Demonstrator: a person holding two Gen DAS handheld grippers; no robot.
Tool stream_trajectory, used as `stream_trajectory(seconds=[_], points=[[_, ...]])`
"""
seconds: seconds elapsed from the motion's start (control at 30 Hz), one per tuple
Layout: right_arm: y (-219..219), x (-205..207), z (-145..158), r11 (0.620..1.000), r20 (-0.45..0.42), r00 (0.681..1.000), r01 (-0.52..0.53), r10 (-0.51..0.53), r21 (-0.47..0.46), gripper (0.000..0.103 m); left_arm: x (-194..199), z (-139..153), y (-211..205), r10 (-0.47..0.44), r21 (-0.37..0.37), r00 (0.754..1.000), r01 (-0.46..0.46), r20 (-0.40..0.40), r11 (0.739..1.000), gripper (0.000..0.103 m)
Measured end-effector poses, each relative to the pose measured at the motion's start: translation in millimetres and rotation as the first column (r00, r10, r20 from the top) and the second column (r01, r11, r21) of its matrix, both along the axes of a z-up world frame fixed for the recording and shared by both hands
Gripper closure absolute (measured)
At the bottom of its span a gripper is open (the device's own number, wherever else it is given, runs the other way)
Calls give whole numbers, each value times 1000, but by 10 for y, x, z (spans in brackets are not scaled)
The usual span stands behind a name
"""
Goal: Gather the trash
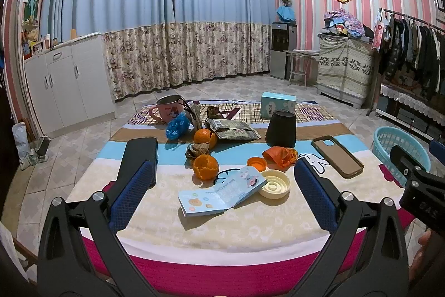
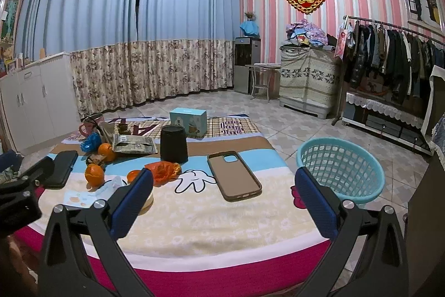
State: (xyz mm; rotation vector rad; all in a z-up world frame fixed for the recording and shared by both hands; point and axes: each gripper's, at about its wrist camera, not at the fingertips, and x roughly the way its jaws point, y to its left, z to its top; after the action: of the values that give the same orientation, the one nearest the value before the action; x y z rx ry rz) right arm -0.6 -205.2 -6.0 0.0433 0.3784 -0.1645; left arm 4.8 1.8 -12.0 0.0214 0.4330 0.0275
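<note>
Turquoise plastic forms the slotted laundry basket (image 2: 340,169) on the tiled floor, at about 2 o'clock from your right tongs (image 2: 222,195); what shows of its inside holds nothing. Your right tongs hang low over the near edge of the blanket-covered tabletop (image 2: 211,224), blue pads spread wide, gripping nothing. Your left tongs (image 1: 222,195) sit level in the same way, jaws apart and empty, aimed at the litter.

The trash lies mostly between 11 and 1 o'clock from the left tongs. Straight ahead is a flattened pale-blue carton (image 1: 221,192), one end propped on a cream plastic lid (image 1: 274,183). Just beyond are a small orange cap (image 1: 256,163) and a crumpled orange bag (image 1: 281,155). At 12 o'clock a peeled mandarin (image 1: 205,166) sits near a brown paper wad (image 1: 197,151), with a second mandarin (image 1: 205,137) behind. Farther back lie a torn grey-green foil packet (image 1: 235,129) and a crumpled blue bag (image 1: 178,126).

A pink mug (image 1: 167,109) stands at 11 o'clock; you cannot tell what is in it. A black cup (image 1: 281,128) stands upside down at 1 o'clock, a teal box (image 1: 278,105) behind it. A brown phone case (image 2: 234,176) lies inside-up, and a black phone (image 1: 140,157) lies just past your left pad.
</note>
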Motion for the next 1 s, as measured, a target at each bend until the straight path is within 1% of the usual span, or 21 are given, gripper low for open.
stream_trajectory(seconds=[0.2,0.43,0.6,0.73,0.8,0.87,0.93,1.0], points=[[-32,7,1,1000,2,1000,14,-14,-8,4,32,16,12,5,6,1000,-5,-13,1000,5],[-49,28,-9,1000,0,1000,12,-12,5,4,71,7,34,11,-2,1000,-11,-28,1000,5],[-42,41,-9,1000,4,1000,10,-10,3,4,75,12,46,16,-3,1000,-16,-23,1000,5],[-39,36,-8,1000,7,1000,10,-10,1,4,123,19,136,17,-34,999,-19,-52,999,5],[-20,56,46,1000,30,999,11,-11,-15,4,168,48,197,33,-40,998,-35,-54,999,5],[-3,130,135,999,57,998,5,-3,-38,4,260,101,244,49,-26,997,-51,-54,998,5],[-8,233,238,999,72,997,-12,15,-43,4,407,208,339,63,-34,996,-65,-60,997,5],[-5,359,347,999,86,996,-19,22,-35,4,569,351,441,72,-34,996,-74,-43,997,5]])
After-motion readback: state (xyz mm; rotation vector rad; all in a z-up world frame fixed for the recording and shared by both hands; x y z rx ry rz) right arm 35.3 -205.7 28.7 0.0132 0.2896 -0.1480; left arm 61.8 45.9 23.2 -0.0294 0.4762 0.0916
